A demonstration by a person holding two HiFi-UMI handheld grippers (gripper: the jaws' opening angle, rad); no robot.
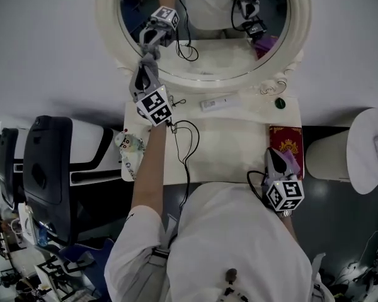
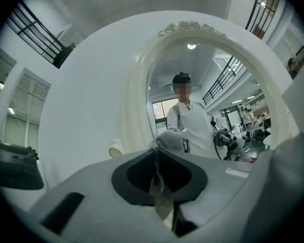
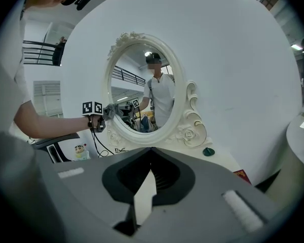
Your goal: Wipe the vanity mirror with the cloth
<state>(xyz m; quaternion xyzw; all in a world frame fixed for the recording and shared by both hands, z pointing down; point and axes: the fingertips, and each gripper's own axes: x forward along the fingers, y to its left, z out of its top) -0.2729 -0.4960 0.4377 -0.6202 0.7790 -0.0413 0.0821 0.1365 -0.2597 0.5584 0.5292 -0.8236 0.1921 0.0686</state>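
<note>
The cloth point(image 2: 162, 199) is caught between the jaws of my left gripper point(image 1: 147, 70). A thin grey strip of it runs up the slot where they clamp together, and the rest bunches out past the tips. That bunch sits against the lower left of the mirror point(image 1: 208, 49), just inside the white frame point(image 1: 107, 17), where it meets its own reflection in the glass. My left arm is stretched forward across the table point(image 1: 227, 150) to reach it, with the gripper tilted up at the glass. A black cable point(image 1: 186, 145) trails back from it over the tabletop. Near the foot of the mirror lie a small white bar point(image 1: 219, 102) and, further right, a green knob point(image 1: 280, 103). A little cartoon figure point(image 1: 129, 145) stands at the table's left edge. My right gripper point(image 1: 275, 158) hangs low at the table's right front, over the near end of a red book point(image 1: 285, 140), well apart from both cloth and mirror. Its jaws are closed tip to tip with nothing between them, only the pale tabletop showing through the slit lower down. To the right of the table stands a round white bin point(image 1: 365, 150).
</note>
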